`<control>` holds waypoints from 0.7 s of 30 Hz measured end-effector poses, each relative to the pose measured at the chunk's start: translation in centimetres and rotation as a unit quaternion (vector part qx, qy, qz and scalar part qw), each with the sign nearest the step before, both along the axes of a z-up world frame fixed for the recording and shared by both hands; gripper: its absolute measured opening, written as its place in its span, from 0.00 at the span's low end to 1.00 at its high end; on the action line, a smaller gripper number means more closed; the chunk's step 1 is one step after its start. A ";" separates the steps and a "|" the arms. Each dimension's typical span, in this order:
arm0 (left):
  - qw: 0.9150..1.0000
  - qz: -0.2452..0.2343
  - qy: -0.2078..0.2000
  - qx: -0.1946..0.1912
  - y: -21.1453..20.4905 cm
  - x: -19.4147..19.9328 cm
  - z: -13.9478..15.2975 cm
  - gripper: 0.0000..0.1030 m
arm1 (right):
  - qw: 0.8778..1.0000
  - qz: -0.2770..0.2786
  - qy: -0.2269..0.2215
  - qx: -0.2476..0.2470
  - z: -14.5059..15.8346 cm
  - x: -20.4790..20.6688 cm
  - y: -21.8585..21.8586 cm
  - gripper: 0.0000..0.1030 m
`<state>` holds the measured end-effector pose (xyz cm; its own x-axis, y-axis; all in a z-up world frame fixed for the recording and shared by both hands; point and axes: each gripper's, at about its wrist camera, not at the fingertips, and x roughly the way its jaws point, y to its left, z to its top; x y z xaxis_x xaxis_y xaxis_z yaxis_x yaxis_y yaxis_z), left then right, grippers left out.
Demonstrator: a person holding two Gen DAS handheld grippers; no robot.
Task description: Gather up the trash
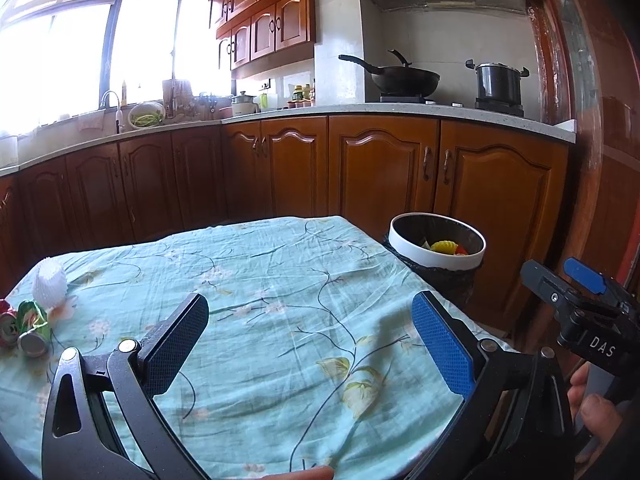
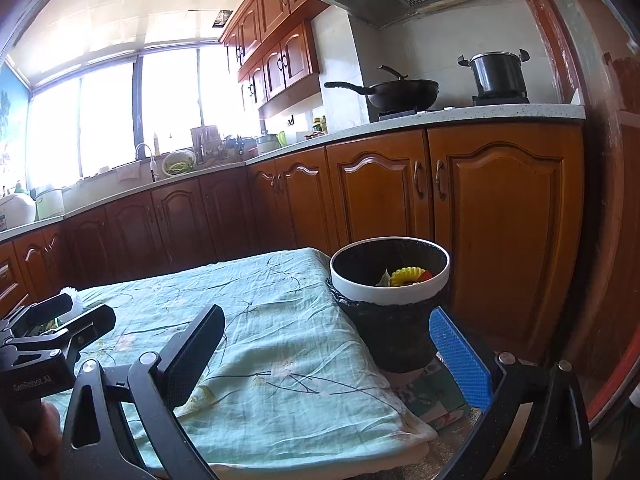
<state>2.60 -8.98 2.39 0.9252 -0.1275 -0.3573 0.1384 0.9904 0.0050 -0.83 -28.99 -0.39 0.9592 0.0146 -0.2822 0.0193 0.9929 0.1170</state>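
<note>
On surface's far-left corner: crushed green soda can (image 1: 34, 326), dented, silver end showing, beside white foam fruit net (image 1: 49, 287). Both grippers' jaws spread, empty.

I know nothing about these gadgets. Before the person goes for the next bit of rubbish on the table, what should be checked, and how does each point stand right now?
1. Left gripper open and empty: ok.
2. Right gripper open and empty: ok.
3. Rubbish left to collect: ok, crushed cans and a white foam sleeve lie at the table's left edge.
4. Trash bin open beside the table, with room: ok.
5. Tablecloth between left gripper and cans free of obstacles: ok.
6. Any rubbish further left, out of view: cannot tell.
</note>
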 end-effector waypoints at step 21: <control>1.000 -0.001 -0.002 -0.009 0.2 -0.1 -0.1 1.00 | 1.000 0.008 0.003 -0.003 0.3 0.0 0.4 1.00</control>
